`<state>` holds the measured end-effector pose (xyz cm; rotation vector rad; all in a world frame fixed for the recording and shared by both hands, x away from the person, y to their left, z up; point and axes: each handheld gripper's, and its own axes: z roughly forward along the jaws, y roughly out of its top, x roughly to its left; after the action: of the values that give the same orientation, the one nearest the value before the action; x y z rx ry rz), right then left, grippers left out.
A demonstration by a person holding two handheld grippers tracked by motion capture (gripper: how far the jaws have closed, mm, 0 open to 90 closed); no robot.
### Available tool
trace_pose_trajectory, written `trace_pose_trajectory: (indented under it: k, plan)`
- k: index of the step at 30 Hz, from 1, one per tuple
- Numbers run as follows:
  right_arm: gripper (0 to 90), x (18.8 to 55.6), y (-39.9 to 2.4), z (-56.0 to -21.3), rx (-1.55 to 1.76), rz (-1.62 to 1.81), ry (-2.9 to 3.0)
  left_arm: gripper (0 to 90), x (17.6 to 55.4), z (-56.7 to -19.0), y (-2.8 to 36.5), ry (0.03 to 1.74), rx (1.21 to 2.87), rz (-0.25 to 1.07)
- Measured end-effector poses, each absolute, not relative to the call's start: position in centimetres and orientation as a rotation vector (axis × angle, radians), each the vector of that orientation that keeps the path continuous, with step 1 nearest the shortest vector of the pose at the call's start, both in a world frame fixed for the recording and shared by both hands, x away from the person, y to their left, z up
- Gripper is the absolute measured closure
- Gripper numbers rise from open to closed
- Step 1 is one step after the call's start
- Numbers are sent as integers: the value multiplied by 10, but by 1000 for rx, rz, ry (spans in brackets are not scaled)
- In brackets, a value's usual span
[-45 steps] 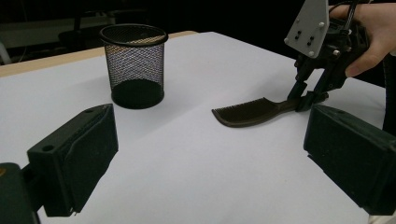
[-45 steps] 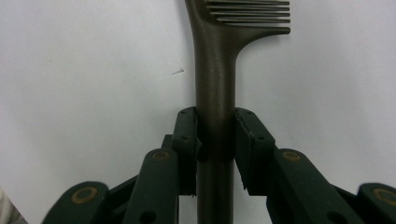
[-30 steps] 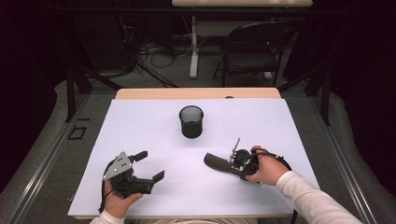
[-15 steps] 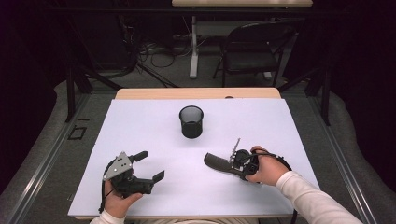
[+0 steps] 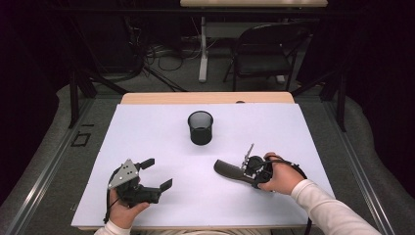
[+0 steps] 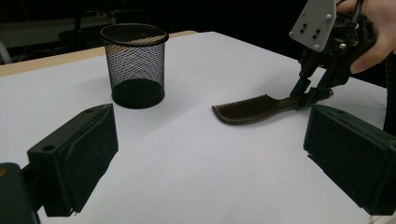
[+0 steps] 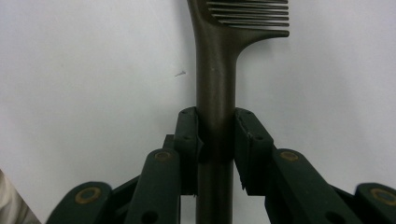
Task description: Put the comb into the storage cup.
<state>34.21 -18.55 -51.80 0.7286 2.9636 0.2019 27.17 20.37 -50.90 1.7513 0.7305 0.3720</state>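
Right gripper [image 5: 243,172]: we've clamped the comb [image 6: 250,108] by its handle, teeth leading, low over the desk [image 5: 147,132].
Left gripper [image 5: 156,174]: wide apart, idle, near left.
Cup [image 5: 200,127]: upright, far centre, our likely target.

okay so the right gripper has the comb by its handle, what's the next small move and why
Probably lift the comb a little off the table. The right gripper is shut on its handle, the comb lies low on the sheet, and the mesh cup stands open beyond it. The left gripper is open and idle.
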Motion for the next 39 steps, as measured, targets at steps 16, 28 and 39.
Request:
trace_pose_trajectory:
  k: [16,28,39]
  plan:
    - [726,342,-188,-503,748,296,2925,32,272,-509,204,728,1752,368]
    - [726,341,-188,-489,743,373,2880,32,272,-509,204,732,1751,373]
    - [726,340,-188,-479,735,440,2835,33,272,-509,204,728,1753,368]
